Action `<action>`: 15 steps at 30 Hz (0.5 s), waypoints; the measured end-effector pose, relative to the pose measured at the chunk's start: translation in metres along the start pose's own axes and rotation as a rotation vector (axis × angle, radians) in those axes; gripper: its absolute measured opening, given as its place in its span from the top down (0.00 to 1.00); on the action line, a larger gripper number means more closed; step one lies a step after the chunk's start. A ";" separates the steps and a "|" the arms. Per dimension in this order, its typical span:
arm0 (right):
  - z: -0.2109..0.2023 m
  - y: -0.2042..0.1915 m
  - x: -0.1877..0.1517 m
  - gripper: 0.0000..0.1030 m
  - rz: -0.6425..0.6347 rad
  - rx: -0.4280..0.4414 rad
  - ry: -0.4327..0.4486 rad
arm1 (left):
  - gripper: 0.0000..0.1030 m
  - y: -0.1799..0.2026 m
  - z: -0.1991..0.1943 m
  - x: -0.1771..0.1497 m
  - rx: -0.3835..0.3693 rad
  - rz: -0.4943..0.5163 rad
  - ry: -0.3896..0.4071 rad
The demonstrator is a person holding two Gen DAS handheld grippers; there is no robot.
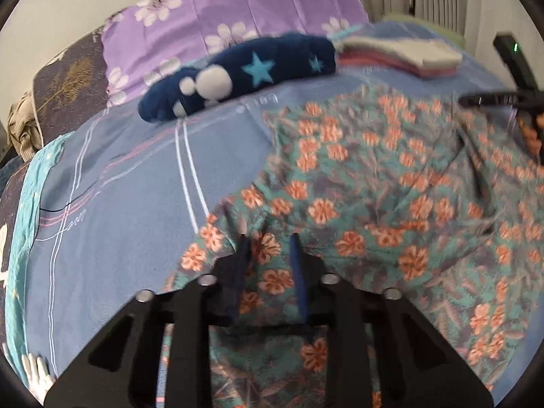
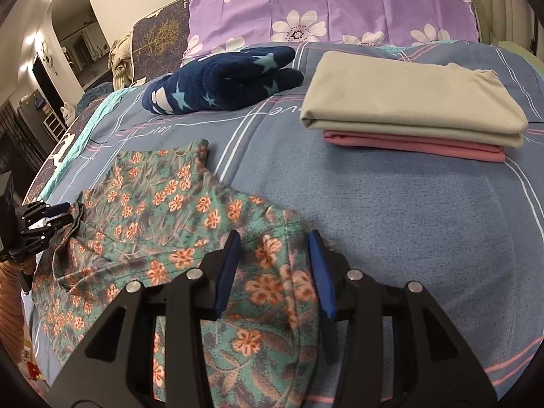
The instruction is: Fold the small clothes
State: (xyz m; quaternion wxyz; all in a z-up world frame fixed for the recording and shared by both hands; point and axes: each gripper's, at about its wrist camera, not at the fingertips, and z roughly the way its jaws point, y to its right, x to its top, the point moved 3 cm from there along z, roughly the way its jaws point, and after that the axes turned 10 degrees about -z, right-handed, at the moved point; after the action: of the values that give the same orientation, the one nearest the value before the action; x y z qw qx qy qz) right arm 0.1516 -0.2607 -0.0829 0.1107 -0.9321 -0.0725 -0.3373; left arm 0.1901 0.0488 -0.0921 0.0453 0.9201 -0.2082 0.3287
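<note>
A teal garment with orange flowers (image 1: 374, 183) lies spread on the blue bedcover (image 1: 136, 210). My left gripper (image 1: 269, 238) is down on its near left edge, its blue pads close together with a bunched fold of the cloth pinched between them. From the right wrist view, the same gripper (image 2: 63, 216) sits at the garment's (image 2: 163, 204) far left corner. My right gripper (image 2: 272, 238) straddles the garment's right edge. Its jaws stand apart with cloth lying loose between the pads. It shows blurred at the upper right in the left wrist view (image 1: 476, 100).
A folded stack, beige cloth (image 2: 408, 102) over pink cloth (image 2: 414, 146), lies at the back right. A navy plush piece with stars (image 2: 224, 81) lies near the purple flowered pillow (image 2: 326, 6). The bed's left edge drops off past a turquoise border (image 1: 23, 221).
</note>
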 end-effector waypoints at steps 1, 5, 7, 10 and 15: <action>0.001 -0.001 0.000 0.75 -0.004 0.001 -0.005 | 0.92 0.001 0.003 -0.001 0.008 0.003 -0.009; -0.011 -0.006 0.001 0.92 -0.012 -0.027 0.039 | 0.99 -0.003 -0.009 -0.001 0.019 -0.032 0.039; -0.028 -0.008 0.004 0.92 -0.011 -0.034 0.091 | 0.99 -0.006 -0.029 0.001 0.036 -0.050 0.100; -0.057 -0.011 0.009 0.92 0.001 -0.027 0.169 | 0.99 -0.015 -0.068 0.006 0.046 -0.091 0.201; -0.097 -0.011 0.023 0.92 0.039 -0.006 0.298 | 0.99 -0.040 -0.125 0.018 0.058 -0.204 0.344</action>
State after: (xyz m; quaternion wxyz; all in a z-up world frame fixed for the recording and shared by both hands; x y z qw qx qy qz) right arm 0.1069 -0.2736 0.0062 0.1242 -0.8733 -0.0361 -0.4698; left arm 0.1463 0.1065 0.0185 0.0869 0.8675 -0.0937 0.4807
